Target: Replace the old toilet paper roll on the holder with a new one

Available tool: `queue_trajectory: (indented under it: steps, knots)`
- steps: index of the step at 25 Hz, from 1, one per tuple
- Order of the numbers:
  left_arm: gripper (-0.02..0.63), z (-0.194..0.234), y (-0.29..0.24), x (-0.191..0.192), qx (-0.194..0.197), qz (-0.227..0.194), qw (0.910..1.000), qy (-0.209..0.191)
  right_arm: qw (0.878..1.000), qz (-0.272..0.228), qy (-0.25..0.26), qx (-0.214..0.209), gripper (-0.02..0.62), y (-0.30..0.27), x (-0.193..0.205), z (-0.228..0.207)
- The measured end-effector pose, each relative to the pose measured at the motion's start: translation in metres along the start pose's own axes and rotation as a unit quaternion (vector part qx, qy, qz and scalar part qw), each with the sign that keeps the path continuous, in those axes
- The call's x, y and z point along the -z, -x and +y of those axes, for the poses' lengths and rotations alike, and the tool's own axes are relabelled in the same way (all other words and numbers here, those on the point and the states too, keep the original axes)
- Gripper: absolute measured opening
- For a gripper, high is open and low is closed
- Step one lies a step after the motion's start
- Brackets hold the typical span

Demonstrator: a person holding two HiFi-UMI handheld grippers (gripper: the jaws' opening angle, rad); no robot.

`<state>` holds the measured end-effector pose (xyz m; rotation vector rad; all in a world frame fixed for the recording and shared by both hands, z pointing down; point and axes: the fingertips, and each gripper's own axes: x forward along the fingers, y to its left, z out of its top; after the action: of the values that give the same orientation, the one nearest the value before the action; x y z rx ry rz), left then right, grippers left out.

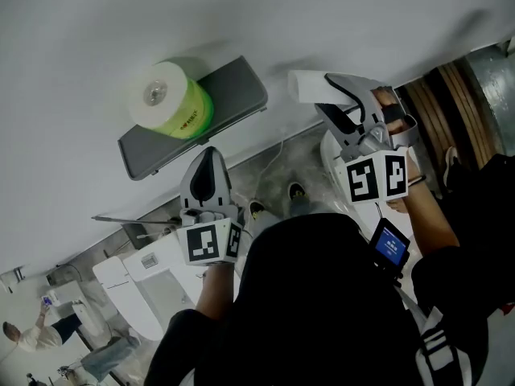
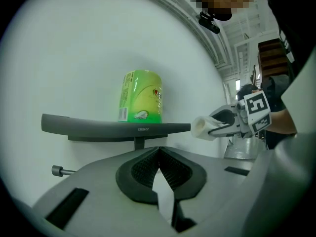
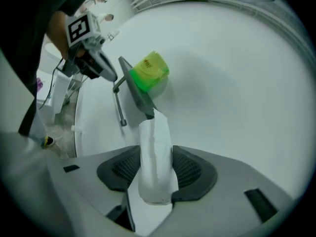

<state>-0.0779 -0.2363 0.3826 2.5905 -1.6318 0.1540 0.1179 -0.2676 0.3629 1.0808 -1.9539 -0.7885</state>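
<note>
A new roll in a green wrapper (image 1: 165, 99) (image 2: 141, 97) (image 3: 149, 72) stands on the grey shelf (image 1: 233, 95) (image 2: 113, 125) of the wall holder. The holder's bare metal rod (image 2: 58, 171) (image 3: 118, 107) sticks out below the shelf. My right gripper (image 1: 338, 95) (image 3: 155, 167) is shut on the old roll (image 1: 310, 87) (image 3: 155, 152), a thin white squashed tube, held in the air to the right of the shelf. My left gripper (image 1: 208, 163) (image 2: 158, 152) sits just below the shelf, its pads touching at the tips with nothing between them.
The white wall fills the upper part of the head view. A white toilet (image 1: 137, 284) stands on the floor below the holder, and a person (image 1: 32, 332) stands farther off at the lower left. Wooden slats (image 1: 451, 103) run along the right side.
</note>
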Motion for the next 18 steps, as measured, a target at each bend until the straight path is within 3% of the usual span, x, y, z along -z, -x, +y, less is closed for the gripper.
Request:
queue_trajectory:
  steps: [4, 7, 9, 11, 13, 16, 18]
  knots:
    - [0.021, 0.000, 0.005, -0.006, -0.005, -0.002, 1.0000, 0.002, 0.995, -0.062, -0.073, -0.003, 0.213, 0.009, -0.036, -0.022]
    - [0.021, 0.006, 0.013, -0.003, -0.019, 0.028, 0.9994, 0.002, 0.983, -0.120, -0.136, -0.021, 0.213, 0.013, -0.064, -0.036]
    - [0.021, 0.013, 0.016, -0.006, -0.026, 0.032, 0.9991, 0.003, 0.967, -0.156, -0.201, -0.034, 0.213, 0.015, -0.081, -0.044]
    - [0.021, 0.021, 0.017, -0.014, -0.028, 0.007, 0.9996, 0.000, 0.947, -0.179, -0.260, -0.050, 0.213, 0.013, -0.095, -0.051]
    - [0.021, 0.030, 0.020, -0.020, -0.032, -0.008, 0.9994, -0.005, 0.931, -0.200, -0.297, -0.068, 0.213, 0.012, -0.109, -0.057]
    - [0.021, 0.043, 0.031, -0.017, -0.043, 0.018, 0.9989, -0.001, 0.906, -0.234, -0.343, -0.086, 0.213, 0.011, -0.130, -0.057]
    - [0.021, 0.052, 0.035, -0.014, -0.036, 0.011, 0.9993, -0.003, 0.894, -0.246, -0.362, -0.093, 0.213, 0.006, -0.143, -0.052]
